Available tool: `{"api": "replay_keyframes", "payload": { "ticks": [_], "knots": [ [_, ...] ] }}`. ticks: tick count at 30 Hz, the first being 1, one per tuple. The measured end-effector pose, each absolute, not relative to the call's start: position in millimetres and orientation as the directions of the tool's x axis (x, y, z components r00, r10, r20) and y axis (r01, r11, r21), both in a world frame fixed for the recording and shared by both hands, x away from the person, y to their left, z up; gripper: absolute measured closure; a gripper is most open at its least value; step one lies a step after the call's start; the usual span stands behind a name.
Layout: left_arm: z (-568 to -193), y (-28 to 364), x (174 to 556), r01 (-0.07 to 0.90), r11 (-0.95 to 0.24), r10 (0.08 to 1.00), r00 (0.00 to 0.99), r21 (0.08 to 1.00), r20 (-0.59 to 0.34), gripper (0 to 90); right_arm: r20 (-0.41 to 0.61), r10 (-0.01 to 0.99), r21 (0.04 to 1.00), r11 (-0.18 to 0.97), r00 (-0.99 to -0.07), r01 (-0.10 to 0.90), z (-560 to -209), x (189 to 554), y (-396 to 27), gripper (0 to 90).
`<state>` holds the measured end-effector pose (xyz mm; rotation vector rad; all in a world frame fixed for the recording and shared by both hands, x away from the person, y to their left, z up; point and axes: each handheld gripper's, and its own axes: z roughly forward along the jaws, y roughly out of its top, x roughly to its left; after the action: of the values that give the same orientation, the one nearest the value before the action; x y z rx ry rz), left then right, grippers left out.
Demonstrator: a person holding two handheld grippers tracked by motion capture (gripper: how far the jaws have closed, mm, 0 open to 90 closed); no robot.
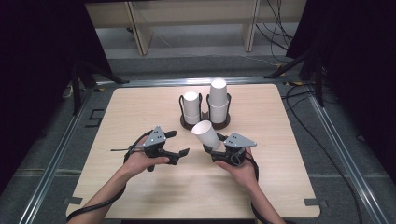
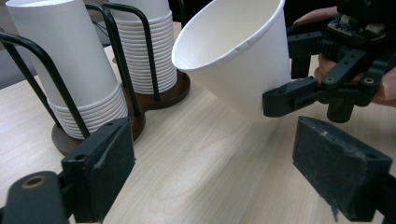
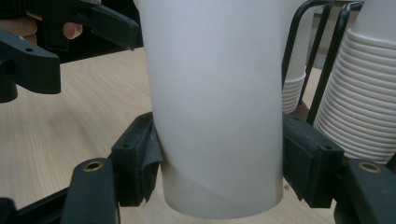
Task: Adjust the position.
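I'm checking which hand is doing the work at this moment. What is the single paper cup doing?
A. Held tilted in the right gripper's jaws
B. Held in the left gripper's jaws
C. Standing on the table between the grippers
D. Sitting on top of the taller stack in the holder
A: the paper cup sits clamped between the jaws of the right gripper, tilted above the table, while the left gripper is open and holds nothing.

Bare table [image 1: 154, 186] in front; cup rack [image 1: 205, 122] blocking the far middle.
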<state>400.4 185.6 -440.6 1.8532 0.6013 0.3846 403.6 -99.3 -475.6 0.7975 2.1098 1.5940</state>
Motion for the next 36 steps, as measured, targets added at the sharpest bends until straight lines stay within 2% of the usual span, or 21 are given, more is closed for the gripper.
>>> {"api": "replay_keyframes", "payload": {
  "ticks": [6, 7, 9, 12, 14, 20, 22, 26, 30, 36],
  "knots": [
    [-442.5, 177.2, 401.6, 0.242, -0.24, 0.565, 0.822, 0.94, -0.067, 12.6, 0.044, 0.641, 0.958, 0.19, -0.766, 0.214, -476.3, 402.6, -99.3, 34.3],
    [-442.8, 176.4, 402.1, 0.248, -0.24, 0.565, 0.822, 0.938, -0.072, 12.6, 0.022, 0.637, 0.967, 0.183, -0.771, 0.179, -477.1, 404.2, -98.6, 34.3],
    [-443.3, 173.7, 402.4, 0.261, -0.223, 0.567, 0.819, 0.939, -0.094, 12.6, 0.044, 0.637, 0.958, 0.192, -0.77, 0.213, -476.2, 401.3, -97.1, 34.3],
    [-441.7, 169.9, 403.6, 0.267, -0.214, 0.563, 0.82, 0.94, -0.105, 12.6, 0.023, 0.638, 0.966, 0.184, -0.769, 0.182, -475.1, 401.7, -95.2, 34.3],
    [-439.4, 167.2, 405.2, 0.264, -0.211, 0.56, 0.822, 0.941, -0.105, 12.6, 0.035, 0.648, 0.961, 0.188, -0.761, 0.204, -473.9, 399.4, -94.5, 34.3],
    [-435.1, 162.0, 410.2, 0.27, -0.189, 0.549, 0.826, 0.944, -0.126, 12.3, -0.009, 0.644, 0.967, 0.2, -0.765, 0.158, -471.9, 400.9, -96.3, 34.3],
    [-434.5, 160.5, 411.4, 0.278, -0.188, 0.548, 0.825, 0.942, -0.134, 12.3, 0.01, 0.648, 0.964, 0.195, -0.762, 0.179, -471.9, 399.6, -95.9, 34.3],
    [-434.4, 157.2, 413.2, 0.288, -0.185, 0.548, 0.824, 0.94, -0.144, 12.3, -0.007, 0.652, 0.968, 0.194, -0.758, 0.158, -472.4, 400.5, -95.1, 34.3],
    [-435.5, 154.3, 414.6, 0.307, -0.18, 0.539, 0.825, 0.935, -0.167, 12.3, 0.032, 0.643, 0.962, 0.188, -0.765, 0.198, -471.4, 398.5, -95.0, 34.3],
    [-437.3, 150.5, 417.5, 0.328, -0.169, 0.533, 0.824, 0.93, -0.193, 12.4, 0.032, 0.638, 0.965, 0.18, -0.769, 0.189, -472.2, 398.9, -93.3, 34.3]
  ]
}}
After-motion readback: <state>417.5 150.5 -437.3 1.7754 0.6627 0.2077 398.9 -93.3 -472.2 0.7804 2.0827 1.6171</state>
